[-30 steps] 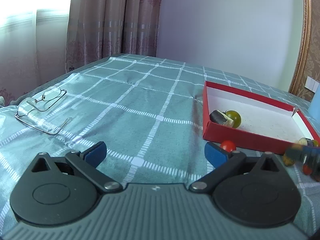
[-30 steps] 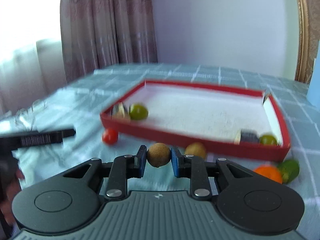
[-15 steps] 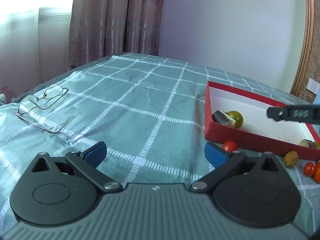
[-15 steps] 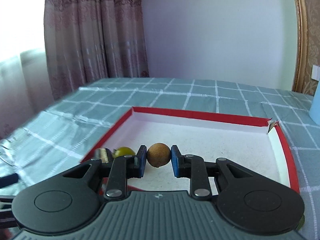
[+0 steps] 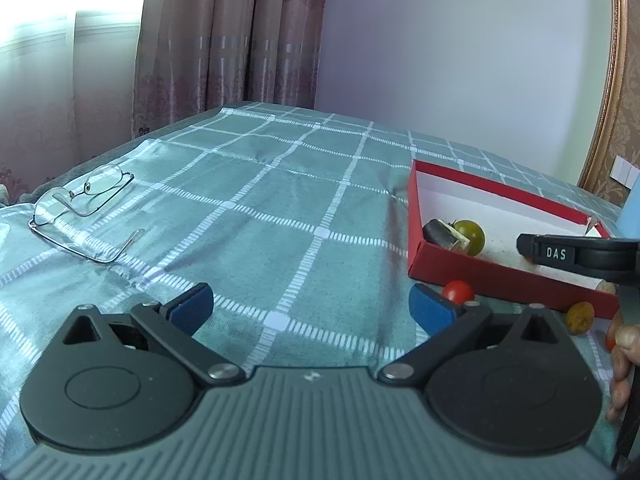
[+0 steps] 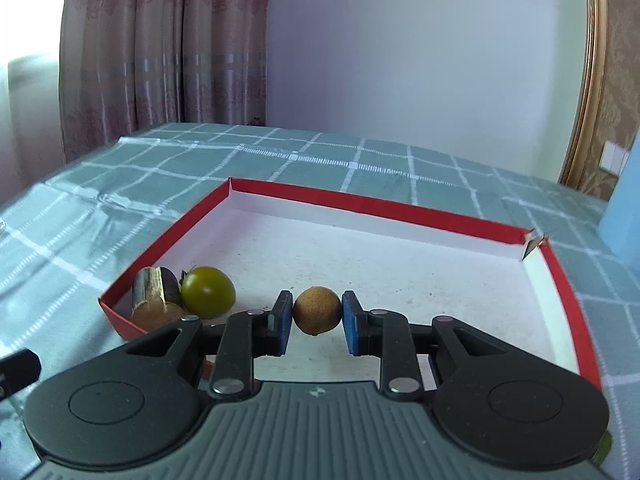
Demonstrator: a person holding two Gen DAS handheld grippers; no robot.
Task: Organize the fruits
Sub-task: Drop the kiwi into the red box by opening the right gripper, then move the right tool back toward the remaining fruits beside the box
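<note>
Right gripper (image 6: pixel 316 322) advanced over red tray (image 6: pixel 372 204); jaws clamped on brown fruit (image 6: pixel 317 310), tray floor directly below. Left gripper (image 5: pixel 310 306) jaws apart, idle.

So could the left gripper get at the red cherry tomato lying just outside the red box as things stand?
Probably yes. The left gripper is open and holds nothing, and the red cherry tomato lies on the cloth just beyond its right finger, in front of the red box wall. Nothing sits between them.
</note>
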